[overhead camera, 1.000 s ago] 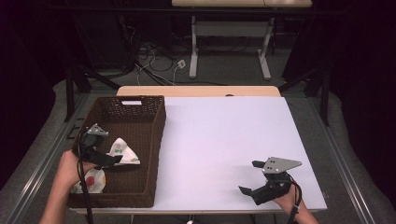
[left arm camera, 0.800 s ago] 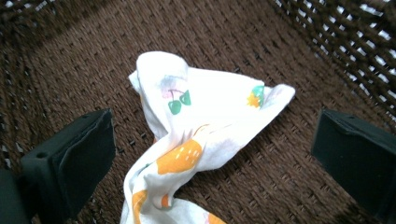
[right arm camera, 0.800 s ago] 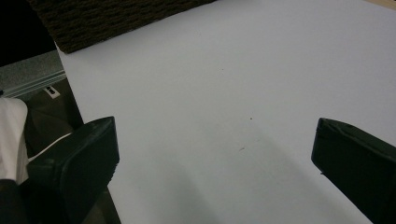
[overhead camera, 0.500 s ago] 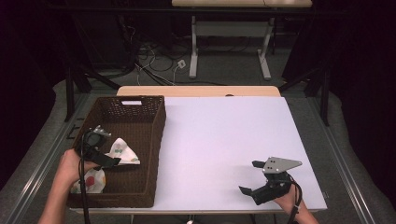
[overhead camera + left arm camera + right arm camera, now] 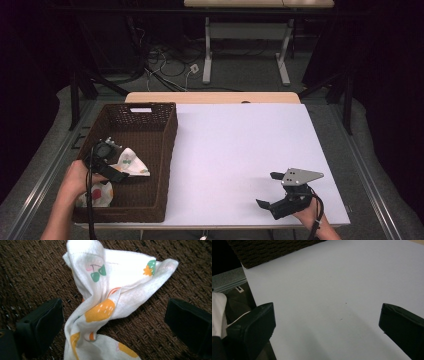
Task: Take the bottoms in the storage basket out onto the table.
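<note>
My left gripper has dropped lower into the basket since a second ago, jaws spread wide, holding nothing; the fruit-print cloth lies bunched between them. Right gripper unmoved, wide open over bare table; its view catches the basket's corner ahead.

Desk: rectangular, flat top covered in plain white, with a strip of pale wood showing along the far edge. The white surface also shows in the right gripper view, unmarked but for a couple of tiny specks.

Directly on it: one dark brown woven basket, rectangular and open-topped, standing at the left edge and running from the near left corner almost to the far edge. Its wall has a handle cut-out at the far end.
</note>
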